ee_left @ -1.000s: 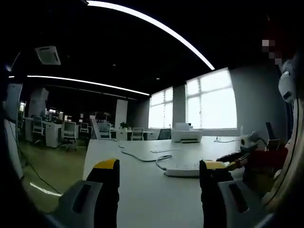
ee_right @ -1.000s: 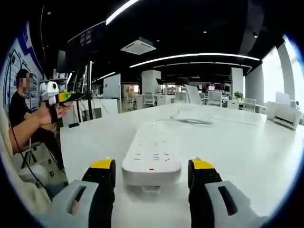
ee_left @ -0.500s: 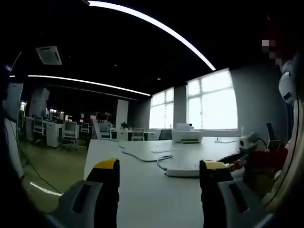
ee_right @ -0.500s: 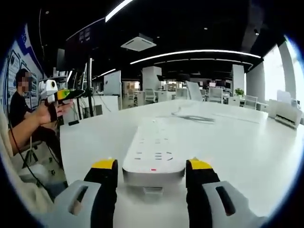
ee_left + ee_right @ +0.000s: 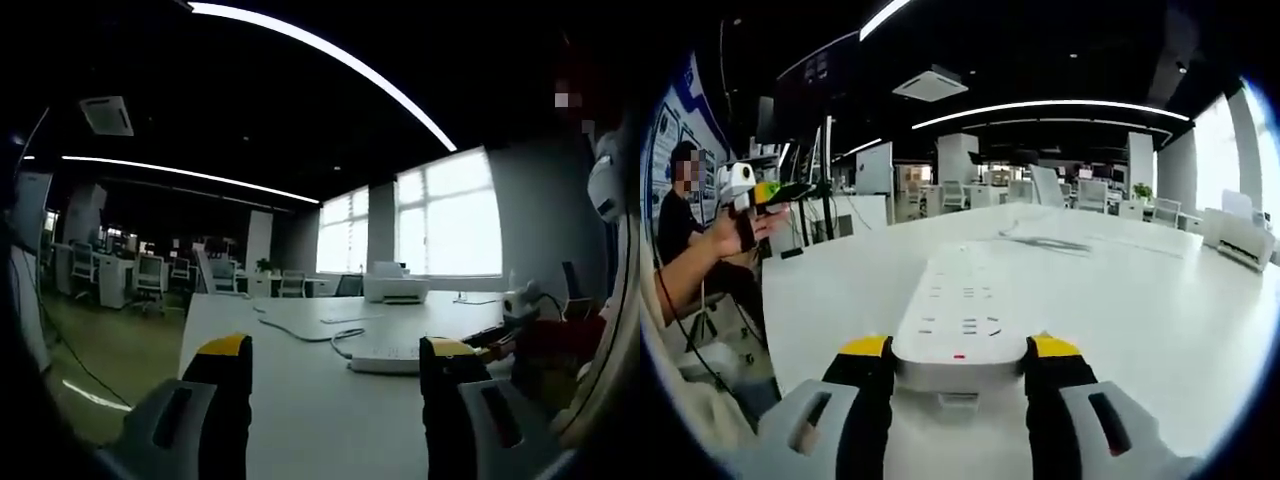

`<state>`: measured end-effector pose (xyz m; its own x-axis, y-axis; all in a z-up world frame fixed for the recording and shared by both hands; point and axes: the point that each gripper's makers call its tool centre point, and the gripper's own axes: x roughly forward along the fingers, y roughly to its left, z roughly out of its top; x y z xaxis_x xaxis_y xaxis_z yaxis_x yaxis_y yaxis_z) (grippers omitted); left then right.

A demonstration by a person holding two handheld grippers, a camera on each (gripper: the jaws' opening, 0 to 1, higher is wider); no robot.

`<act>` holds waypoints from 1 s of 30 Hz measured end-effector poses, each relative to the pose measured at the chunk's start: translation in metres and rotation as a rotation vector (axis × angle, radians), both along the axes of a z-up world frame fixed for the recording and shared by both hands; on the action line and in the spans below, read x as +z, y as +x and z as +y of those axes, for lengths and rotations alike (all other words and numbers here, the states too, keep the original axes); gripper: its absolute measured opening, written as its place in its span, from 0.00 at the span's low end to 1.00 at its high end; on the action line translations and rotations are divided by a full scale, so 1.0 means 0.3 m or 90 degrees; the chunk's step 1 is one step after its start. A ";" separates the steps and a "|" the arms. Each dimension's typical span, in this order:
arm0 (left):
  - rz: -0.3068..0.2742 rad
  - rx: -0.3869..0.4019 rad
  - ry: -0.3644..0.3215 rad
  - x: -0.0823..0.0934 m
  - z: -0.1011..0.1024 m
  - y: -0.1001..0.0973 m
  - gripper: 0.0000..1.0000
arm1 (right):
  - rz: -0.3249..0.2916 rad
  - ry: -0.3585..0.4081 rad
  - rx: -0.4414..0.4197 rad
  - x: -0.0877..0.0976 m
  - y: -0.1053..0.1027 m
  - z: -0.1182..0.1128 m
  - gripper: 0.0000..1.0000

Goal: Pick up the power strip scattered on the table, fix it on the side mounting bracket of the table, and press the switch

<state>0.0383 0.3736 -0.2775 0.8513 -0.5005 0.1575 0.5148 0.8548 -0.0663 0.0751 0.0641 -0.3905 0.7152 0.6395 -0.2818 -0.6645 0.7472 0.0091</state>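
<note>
The power strip (image 5: 960, 330) looks like smooth white plastic with a faint sheen on its rounded end. The worktop (image 5: 1160, 300) has a smooth, matt white surface that takes only soft reflections. The right gripper (image 5: 958, 358) carries glossy yellow pads over matt black plastic, with pale grey plastic bodies below; the left gripper (image 5: 335, 358) looks the same. The cord (image 5: 300, 330) seems smooth, light plastic. The floor (image 5: 110, 360) looks polished, slightly glossy.

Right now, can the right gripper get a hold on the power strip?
Probably yes. In the right gripper view, the right gripper straddles the near end of the power strip, its yellow-tipped fingers at both edges; nothing lies between. Whether they grip firmly cannot be told.
</note>
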 end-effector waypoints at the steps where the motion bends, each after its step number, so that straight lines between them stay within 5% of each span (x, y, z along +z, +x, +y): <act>1: 0.001 0.001 0.000 0.000 0.001 -0.001 0.71 | -0.002 -0.001 0.001 -0.002 0.000 0.001 0.47; 23: 0.030 -0.008 0.007 -0.024 -0.032 0.018 0.70 | 0.047 0.008 -0.003 -0.001 -0.005 -0.005 0.45; 30: 0.060 0.006 -0.029 -0.025 -0.025 0.036 0.70 | 0.072 0.031 -0.004 -0.002 -0.005 -0.008 0.45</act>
<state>0.0492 0.3662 -0.2851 0.8684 -0.4858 0.0996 0.4958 0.8549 -0.1528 0.0735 0.0616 -0.3910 0.6843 0.6505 -0.3294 -0.6529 0.7478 0.1205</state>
